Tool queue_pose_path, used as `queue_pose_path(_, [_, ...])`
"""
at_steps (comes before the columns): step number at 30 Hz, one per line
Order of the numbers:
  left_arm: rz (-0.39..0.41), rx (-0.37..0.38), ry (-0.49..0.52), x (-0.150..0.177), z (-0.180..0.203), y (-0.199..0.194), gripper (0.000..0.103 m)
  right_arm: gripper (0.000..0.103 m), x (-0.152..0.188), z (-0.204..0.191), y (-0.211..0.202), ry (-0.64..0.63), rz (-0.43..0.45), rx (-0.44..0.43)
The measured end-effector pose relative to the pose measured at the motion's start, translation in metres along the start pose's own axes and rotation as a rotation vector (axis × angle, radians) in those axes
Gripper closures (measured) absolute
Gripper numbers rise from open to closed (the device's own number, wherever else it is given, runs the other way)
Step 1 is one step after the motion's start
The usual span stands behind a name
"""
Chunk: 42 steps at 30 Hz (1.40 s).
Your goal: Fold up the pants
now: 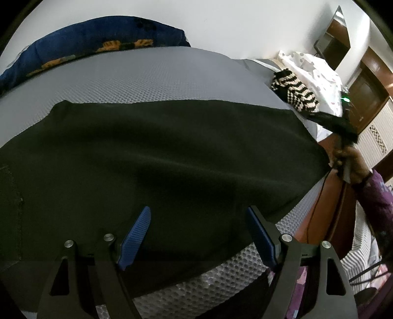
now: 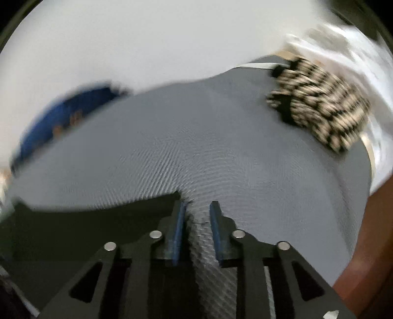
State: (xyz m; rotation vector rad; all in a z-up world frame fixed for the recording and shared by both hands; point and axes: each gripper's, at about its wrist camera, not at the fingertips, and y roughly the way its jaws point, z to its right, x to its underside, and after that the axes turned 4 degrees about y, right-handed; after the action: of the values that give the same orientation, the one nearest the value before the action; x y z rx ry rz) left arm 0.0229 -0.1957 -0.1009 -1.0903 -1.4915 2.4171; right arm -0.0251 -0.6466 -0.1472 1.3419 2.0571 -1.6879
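Black pants [image 1: 152,152] spread flat on a grey dimpled mattress [image 1: 137,76] by a white wall [image 1: 221,22]

Left gripper [image 1: 199,235] hangs over the pants' near edge, jaws wide, nothing between them. Right gripper [image 2: 197,228] at the pants' far corner, jaws a little apart, only mattress between the pads; view blurred. Blue patterned pillow [image 1: 73,44] at the mattress's far left; black-and-cream zigzag cloth [image 1: 294,90] at its right end against white spotted fabric [image 1: 316,71]. Brown wooden door [image 1: 366,93] and dark screen [image 1: 336,36] beyond. Purple sleeve [image 1: 375,203] at right

Bare grey mattress [image 2: 221,152] beyond black pants [image 1: 159,152], zigzag-patterned cloth [image 2: 324,110] blocking far right corner, blue pillow [image 1: 86,41] along far edge
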Motion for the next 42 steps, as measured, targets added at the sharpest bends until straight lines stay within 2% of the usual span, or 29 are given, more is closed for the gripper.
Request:
queue_pose_path(2, [0.015, 0.005, -0.011, 0.002, -0.004, -0.003, 0.024, 0.078, 0.009, -0.007, -0.031, -0.033, 0.015, -0.067])
queue_pose_path(5, [0.066, 0.033, -0.037, 0.005, -0.013, -0.013, 0.024, 0.078, 0.045, -0.048, -0.065, -0.163, -0.019, -0.199])
queue_pose_path(6, [0.074, 0.034, -0.036, 0.005, -0.015, -0.014, 0.024, 0.076, 0.062, -0.065, -0.073, -0.206, -0.028, -0.224])
queue_pose_path(7, [0.078, 0.036, -0.034, 0.005, -0.016, -0.016, 0.024, 0.067, 0.073, -0.075, -0.074, -0.227, -0.033, -0.22])
queue_pose_path(8, [0.083, 0.033, -0.028, 0.006, -0.018, -0.017, 0.024, 0.057, 0.092, -0.088, -0.069, -0.271, -0.075, -0.204])
queue_pose_path(10, [0.08, 0.013, -0.017, 0.006, -0.022, -0.019, 0.024, 0.06, 0.115, -0.096, -0.051, -0.327, -0.158, -0.134])
queue_pose_path(11, [0.074, 0.003, -0.015, 0.007, -0.025, -0.021, 0.024, 0.061, 0.125, -0.093, -0.04, -0.332, -0.213, -0.05])
queue_pose_path(13, [0.079, -0.013, -0.022, 0.011, -0.031, -0.032, 0.024, 0.064, 0.126, -0.089, -0.054, -0.272, -0.18, 0.001])
queue_pose_path(15, [0.108, -0.029, -0.031, 0.017, -0.04, -0.048, 0.024, 0.064, 0.127, -0.089, -0.066, -0.246, -0.169, 0.116])
queue_pose_path(16, [0.114, -0.032, -0.034, 0.02, -0.043, -0.052, 0.024, 0.062, 0.125, -0.092, -0.079, -0.203, -0.139, 0.105])
queue_pose_path(17, [0.124, -0.037, -0.039, 0.024, -0.047, -0.057, 0.024, 0.062, 0.125, -0.095, -0.089, -0.134, -0.129, -0.001])
queue_pose_path(18, [0.131, -0.044, -0.042, 0.028, -0.05, -0.06, 0.024, 0.062, 0.125, -0.099, -0.097, -0.035, -0.131, -0.171])
queue_pose_path(19, [0.135, -0.048, -0.047, 0.031, -0.052, -0.061, 0.024, 0.062, 0.128, -0.106, -0.1, 0.095, -0.142, -0.382])
queue_pose_path(20, [0.135, -0.048, -0.054, 0.034, -0.054, -0.062, 0.024, 0.062, 0.132, -0.115, -0.095, 0.187, -0.165, -0.501])
queue_pose_path(21, [0.131, -0.041, -0.069, 0.037, -0.056, -0.063, 0.024, 0.061, 0.139, -0.125, -0.085, 0.246, -0.212, -0.572])
queue_pose_path(22, [0.128, -0.026, -0.086, 0.04, -0.057, -0.064, 0.024, 0.061, 0.147, -0.138, -0.073, 0.262, -0.267, -0.601])
queue_pose_path(24, [0.141, -0.004, -0.104, 0.044, -0.057, -0.069, 0.024, 0.064, 0.157, -0.159, -0.056, 0.208, -0.317, -0.571])
queue_pose_path(26, [0.157, 0.007, -0.1, 0.048, -0.056, -0.075, 0.024, 0.069, 0.167, -0.177, -0.039, 0.206, -0.364, -0.586])
queue_pose_path(31, [0.2, -0.002, -0.036, 0.055, -0.055, -0.085, 0.024, 0.069, 0.176, -0.2, -0.013, 0.193, -0.417, -0.469])
queue_pose_path(35, [0.217, 0.038, -0.086, 0.062, -0.064, -0.088, 0.024, 0.071, 0.192, -0.206, -0.015, 0.236, -0.379, -0.394])
queue_pose_path(38, [0.224, 0.06, -0.12, 0.065, -0.071, -0.088, 0.024, 0.068, 0.189, -0.199, -0.026, 0.233, -0.291, -0.33])
queue_pose_path(42, [0.216, 0.078, -0.145, 0.067, -0.076, -0.084, 0.024, 0.066, 0.188, -0.195, -0.016, 0.283, -0.279, -0.354])
